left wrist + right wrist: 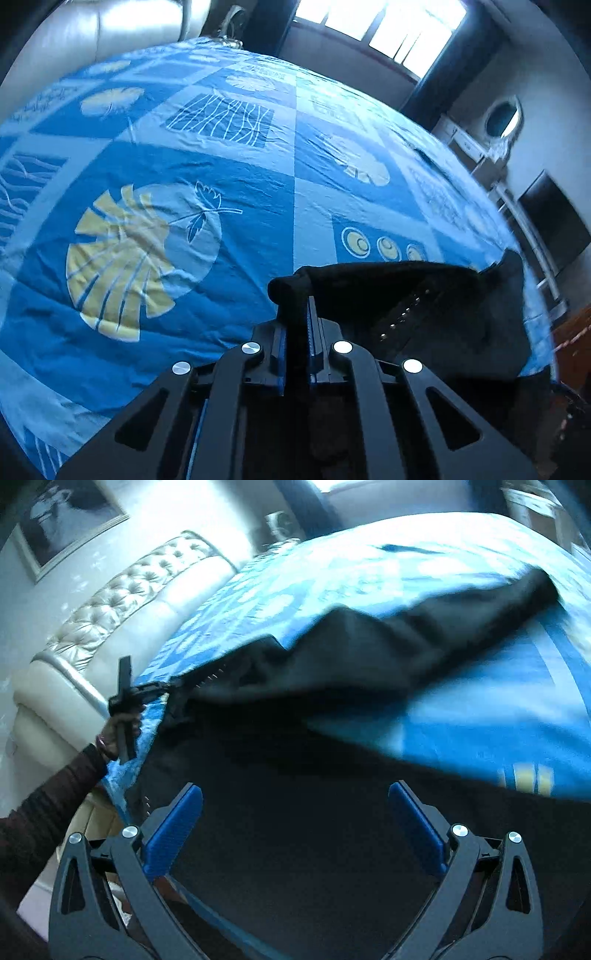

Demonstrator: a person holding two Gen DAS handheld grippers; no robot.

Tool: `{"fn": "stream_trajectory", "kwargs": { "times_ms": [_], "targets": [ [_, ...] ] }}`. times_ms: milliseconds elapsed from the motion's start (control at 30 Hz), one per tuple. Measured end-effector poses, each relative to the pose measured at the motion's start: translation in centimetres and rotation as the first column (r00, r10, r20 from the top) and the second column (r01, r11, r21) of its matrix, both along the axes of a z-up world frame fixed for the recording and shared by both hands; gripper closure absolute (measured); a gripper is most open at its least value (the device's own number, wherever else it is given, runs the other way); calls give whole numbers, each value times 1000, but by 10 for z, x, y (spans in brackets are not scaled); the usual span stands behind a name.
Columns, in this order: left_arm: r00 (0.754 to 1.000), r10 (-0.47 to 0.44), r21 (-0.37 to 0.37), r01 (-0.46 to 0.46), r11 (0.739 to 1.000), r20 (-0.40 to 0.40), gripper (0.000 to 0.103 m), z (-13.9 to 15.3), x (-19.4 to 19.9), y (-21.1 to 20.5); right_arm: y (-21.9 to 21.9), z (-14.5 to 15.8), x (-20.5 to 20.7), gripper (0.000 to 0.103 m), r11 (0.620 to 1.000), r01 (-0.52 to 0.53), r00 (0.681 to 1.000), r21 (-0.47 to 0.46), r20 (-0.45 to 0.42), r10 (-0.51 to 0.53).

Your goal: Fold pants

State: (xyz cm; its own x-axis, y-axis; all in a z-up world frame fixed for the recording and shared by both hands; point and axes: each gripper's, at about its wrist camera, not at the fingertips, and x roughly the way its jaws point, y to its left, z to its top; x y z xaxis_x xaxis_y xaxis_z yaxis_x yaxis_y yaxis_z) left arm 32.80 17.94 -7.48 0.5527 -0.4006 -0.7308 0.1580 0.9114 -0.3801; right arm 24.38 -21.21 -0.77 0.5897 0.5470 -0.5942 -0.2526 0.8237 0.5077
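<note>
The left gripper (295, 317) is clamped on a bunched edge of the black pants (369, 657), lifting it above the bed (184, 147). The right gripper (295, 823) hangs wide apart and unloaded over the pants. Beyond the pants, blue bedspread runs bare toward the headboard (122, 602).

no readable text, labels, brands or numbers anywhere — bedspread (207, 155) shows only leaf, line and circle motifs, framed picture (62, 520) on the wall too blurred to read
</note>
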Motion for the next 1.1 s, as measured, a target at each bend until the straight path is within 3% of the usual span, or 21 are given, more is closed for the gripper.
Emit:
{"fn": "stream_trajectory", "kwargs": {
  "times_ms": [100,167,233,267,400,467,600,700,733,767,800,867,933,1000,1100],
  "targets": [
    [1000,-13,30,13,999,-2,96,2,-1,-5,8,21,58,2,992,-108,993,-63,45,111],
    [1000,-12,52,12,999,-5,96,3,0,-8,22,31,112,2,960,-216,972,-180,50,228],
    [1000,-10,67,11,998,-10,96,2,2,-11,35,33,154,2,925,-262,959,-274,30,280],
    [1000,-10,75,11,997,-10,96,1,3,-11,47,29,184,2,890,-321,942,-325,-16,334],
    [1000,-9,95,12,995,-27,96,-5,7,-12,66,12,249,2,768,-359,925,-530,-96,366],
    [999,-13,97,16,995,-33,95,-6,9,-11,66,4,273,2,738,-387,917,-554,-142,374],
    [999,-22,107,25,994,-36,95,-11,12,-12,64,-13,293,2,736,-489,871,-469,-219,439],
    [999,-18,102,22,995,-43,94,-17,15,-11,74,-39,297,4,666,-539,843,-516,-320,434],
    [999,-15,100,19,995,-44,94,-18,17,-11,75,-46,296,33,658,-558,830,-505,-345,439],
    [999,-13,96,17,995,-45,94,-19,17,-10,75,-49,296,73,664,-561,828,-495,-356,433],
    [999,-9,92,13,996,-47,94,-19,18,-10,72,-48,291,75,685,-537,843,-492,-332,422],
    [999,-2,88,6,996,-46,94,-19,19,-9,70,-42,276,84,684,-506,862,-525,-277,425],
    [1000,14,88,-12,996,-28,95,-16,17,-9,63,-30,259,87,707,-456,887,-541,-209,413],
    [1000,30,71,-31,997,5,96,-10,11,-8,50,-10,236,87,750,-376,917,-544,-101,386],
    [997,44,14,-45,999,57,96,3,0,-5,35,15,189,87,784,-268,935,-561,47,353]
  ]
}}
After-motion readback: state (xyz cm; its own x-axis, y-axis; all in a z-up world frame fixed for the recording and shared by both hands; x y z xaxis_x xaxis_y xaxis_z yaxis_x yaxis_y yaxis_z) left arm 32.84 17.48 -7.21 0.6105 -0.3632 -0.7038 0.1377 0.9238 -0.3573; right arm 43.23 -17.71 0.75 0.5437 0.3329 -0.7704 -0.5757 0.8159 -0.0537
